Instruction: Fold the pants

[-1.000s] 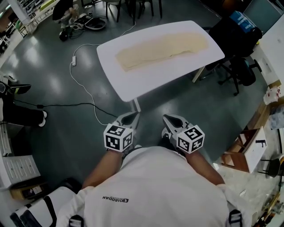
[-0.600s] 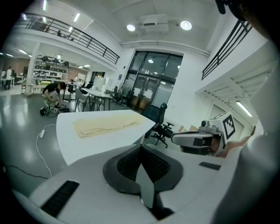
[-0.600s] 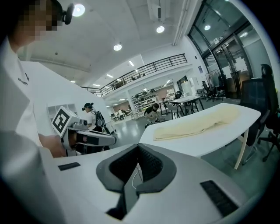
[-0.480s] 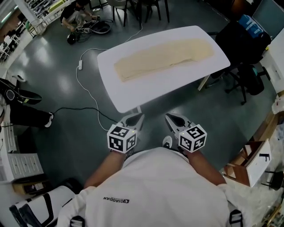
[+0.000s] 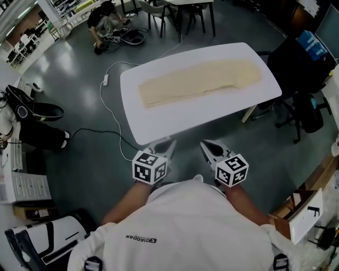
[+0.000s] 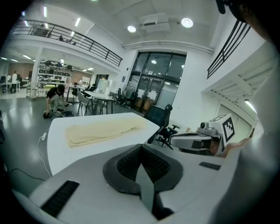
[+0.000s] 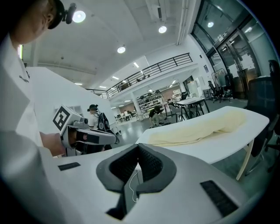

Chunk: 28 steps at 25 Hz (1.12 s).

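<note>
Pants lie well ahead of your tongs, long axis crosswise, nearer end toward your left gripper; it and your right gripper are pinched together, empty.

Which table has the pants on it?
The near white table, with the cream pants spread along it. The far table, ringed by chairs, shows no pants.

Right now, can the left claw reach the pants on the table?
Probably not: the left claw hangs short of the table, and the pants lie mid-table. Nothing blocks it; stepping closer should do.
</note>
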{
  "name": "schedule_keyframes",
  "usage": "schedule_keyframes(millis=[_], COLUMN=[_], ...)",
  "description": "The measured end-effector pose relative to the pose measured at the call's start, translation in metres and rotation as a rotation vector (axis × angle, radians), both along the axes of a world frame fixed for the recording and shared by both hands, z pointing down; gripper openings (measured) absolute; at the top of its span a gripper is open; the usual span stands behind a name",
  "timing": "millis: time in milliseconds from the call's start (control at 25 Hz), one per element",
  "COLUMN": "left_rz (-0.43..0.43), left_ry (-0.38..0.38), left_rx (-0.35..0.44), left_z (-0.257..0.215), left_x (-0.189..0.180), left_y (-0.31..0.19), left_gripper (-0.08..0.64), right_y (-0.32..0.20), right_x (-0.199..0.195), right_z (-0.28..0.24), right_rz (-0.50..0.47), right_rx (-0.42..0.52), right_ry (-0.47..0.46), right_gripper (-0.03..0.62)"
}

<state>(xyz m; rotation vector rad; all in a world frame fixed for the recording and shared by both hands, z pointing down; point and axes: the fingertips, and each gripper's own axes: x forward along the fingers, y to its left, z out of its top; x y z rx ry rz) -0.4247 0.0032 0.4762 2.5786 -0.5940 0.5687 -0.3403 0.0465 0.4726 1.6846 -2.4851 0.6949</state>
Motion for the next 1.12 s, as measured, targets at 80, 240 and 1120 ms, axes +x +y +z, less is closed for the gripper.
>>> schedule_keyframes(millis=[80, 240, 1120], left_rz=[-0.013, -0.043, -0.023], left_ry=[-0.003, -0.017, -0.041], left_rx=[-0.002, -0.003, -0.037], left_z=[0.0, 0.004, 0.017], left_x=[0.013, 0.031, 0.084], left_y=[0.001, 0.002, -0.009], left_gripper=[0.025, 0.025, 0.025], right_y=[-0.001, 0.001, 0.004], right_x=[0.012, 0.035, 0.093], right_z=[0.001, 0.0, 0.018], right_rz=[-0.015, -0.041, 0.03], right_rx=[-0.001, 0.01, -0.02], right_ry=[-0.004, 0.0, -0.046], right_gripper=[0.018, 0.018, 0.018])
